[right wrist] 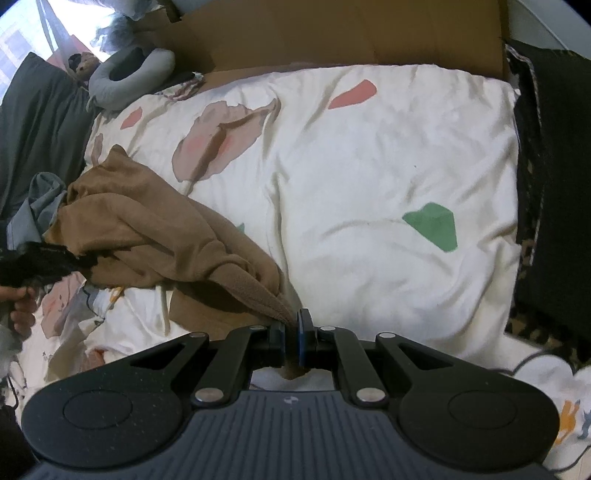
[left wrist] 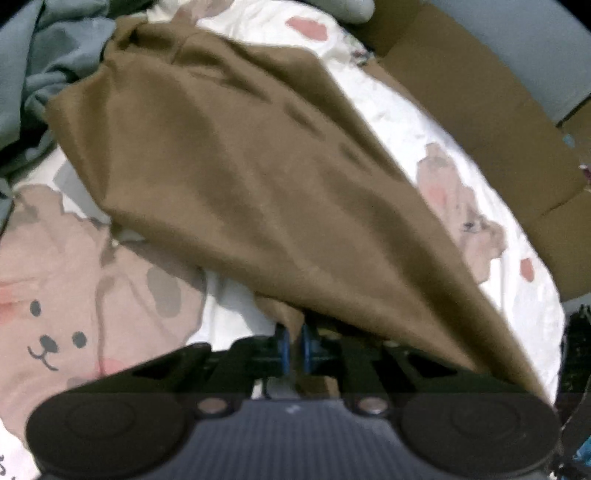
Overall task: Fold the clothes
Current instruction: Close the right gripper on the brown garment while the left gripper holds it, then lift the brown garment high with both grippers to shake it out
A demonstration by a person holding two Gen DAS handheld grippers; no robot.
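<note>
A brown garment [left wrist: 266, 177] lies spread over a white printed duvet [left wrist: 424, 122]. My left gripper [left wrist: 294, 345] is shut on the garment's near edge, cloth pinched between its blue pads. In the right wrist view the same brown garment [right wrist: 155, 229] lies bunched at the left. My right gripper [right wrist: 291, 341] is shut on a ribbed end of it. The left gripper [right wrist: 33, 262] shows at the far left edge, against the garment's other side.
A grey-green garment [left wrist: 40, 74] lies heaped at the far left. Cardboard [right wrist: 332, 33] stands behind the duvet [right wrist: 369, 177]. A grey neck pillow [right wrist: 129, 74] and a dark pillow [right wrist: 33, 122] lie far left. Dark patterned fabric [right wrist: 554, 184] borders the right side.
</note>
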